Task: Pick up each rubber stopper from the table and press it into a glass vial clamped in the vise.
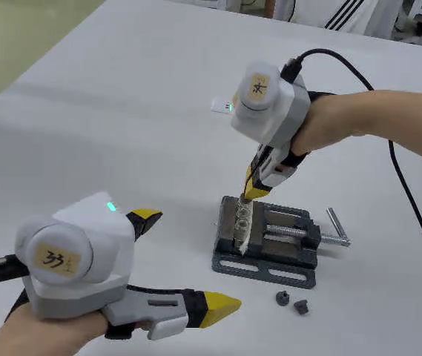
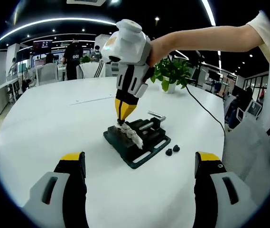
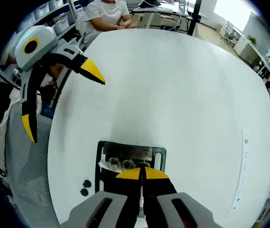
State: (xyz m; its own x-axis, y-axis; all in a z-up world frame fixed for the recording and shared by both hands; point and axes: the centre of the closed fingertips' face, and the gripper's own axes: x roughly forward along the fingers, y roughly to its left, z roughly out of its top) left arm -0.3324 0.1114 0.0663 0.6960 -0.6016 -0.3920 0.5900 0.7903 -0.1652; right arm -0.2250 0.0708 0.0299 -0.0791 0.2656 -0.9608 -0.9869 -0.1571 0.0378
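Note:
A black vise (image 1: 270, 261) stands on the white table and clamps a row of glass vials (image 1: 243, 219). My right gripper (image 1: 254, 194) points straight down with its yellow tips on the top of one vial. Its jaws are shut, and I cannot tell whether a stopper sits between them. In the right gripper view the right gripper (image 3: 142, 173) hangs just over the vials (image 3: 120, 164) in the vise (image 3: 100, 156). Two dark rubber stoppers (image 1: 291, 302) lie on the table just in front of the vise. My left gripper (image 1: 188, 259) hovers open and empty at the near left.
The vise's screw handle (image 1: 337, 226) sticks out to the right. The right gripper's black cable (image 1: 411, 200) trails over the table on the right. A potted plant (image 2: 170, 71) and a sheet of paper (image 2: 89, 99) lie farther off on the table.

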